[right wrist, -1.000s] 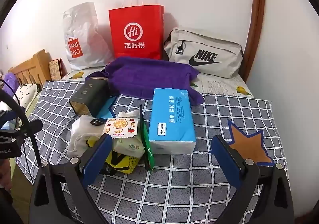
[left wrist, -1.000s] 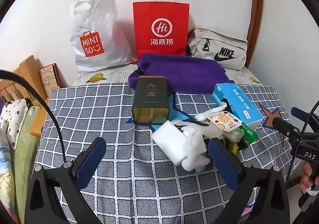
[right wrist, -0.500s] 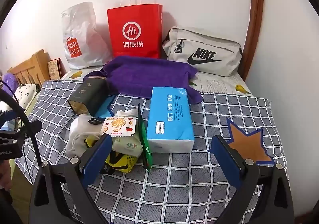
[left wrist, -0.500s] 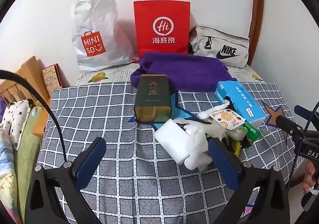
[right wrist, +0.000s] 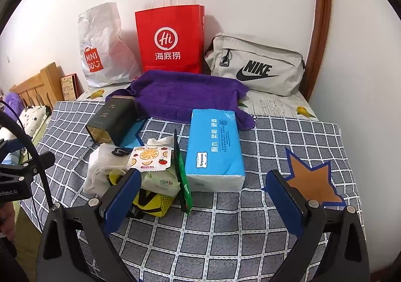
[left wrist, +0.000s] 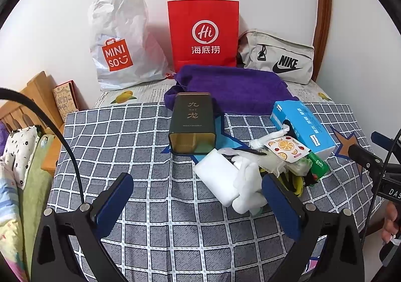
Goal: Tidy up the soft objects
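The left gripper (left wrist: pixel 198 203) hangs wide open above the checked cloth (left wrist: pixel 120 136), holding nothing. Just beyond it a white foam block (left wrist: pixel 216 176) lies near a dark tin (left wrist: pixel 192 122). Farther right is a blue tissue pack (left wrist: pixel 303 126), and a purple towel (left wrist: pixel 233 87) lies far behind.

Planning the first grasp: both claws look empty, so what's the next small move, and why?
Probably ease the left claw forward onto the white foam block: both claws are open and empty, and the block lies nearest, just ahead of its right finger at the pile's edge.
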`<state>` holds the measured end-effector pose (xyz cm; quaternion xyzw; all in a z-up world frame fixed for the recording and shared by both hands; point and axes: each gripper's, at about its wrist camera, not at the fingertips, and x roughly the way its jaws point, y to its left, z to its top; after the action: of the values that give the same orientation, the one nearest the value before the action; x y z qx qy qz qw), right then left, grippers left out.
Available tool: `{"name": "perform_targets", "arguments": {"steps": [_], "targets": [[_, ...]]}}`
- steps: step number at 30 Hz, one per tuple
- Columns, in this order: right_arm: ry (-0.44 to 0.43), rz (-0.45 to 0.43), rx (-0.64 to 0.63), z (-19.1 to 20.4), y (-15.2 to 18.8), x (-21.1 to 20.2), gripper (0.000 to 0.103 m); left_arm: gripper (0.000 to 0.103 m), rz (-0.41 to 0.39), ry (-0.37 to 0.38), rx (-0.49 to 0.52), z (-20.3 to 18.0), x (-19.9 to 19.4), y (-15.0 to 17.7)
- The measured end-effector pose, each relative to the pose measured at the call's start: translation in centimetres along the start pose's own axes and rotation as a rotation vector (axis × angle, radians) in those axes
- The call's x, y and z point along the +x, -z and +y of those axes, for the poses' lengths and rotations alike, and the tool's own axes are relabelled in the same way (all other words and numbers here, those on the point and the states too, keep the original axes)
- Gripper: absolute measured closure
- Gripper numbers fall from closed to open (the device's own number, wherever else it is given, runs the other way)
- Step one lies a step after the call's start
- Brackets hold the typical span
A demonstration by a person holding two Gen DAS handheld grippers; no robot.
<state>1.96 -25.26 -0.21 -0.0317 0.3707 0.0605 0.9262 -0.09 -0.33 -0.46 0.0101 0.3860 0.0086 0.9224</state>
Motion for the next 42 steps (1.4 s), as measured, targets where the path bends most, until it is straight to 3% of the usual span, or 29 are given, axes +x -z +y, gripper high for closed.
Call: {"name": "perform_targets", "arguments": {"steps": [42], "targets": [[-0.022, 0.01, 0.014, 0.43, 0.4, 0.17, 0.004, 0.0, 0.006, -0.006, 0.014, -0.41, 0.26, 0.09]]}}
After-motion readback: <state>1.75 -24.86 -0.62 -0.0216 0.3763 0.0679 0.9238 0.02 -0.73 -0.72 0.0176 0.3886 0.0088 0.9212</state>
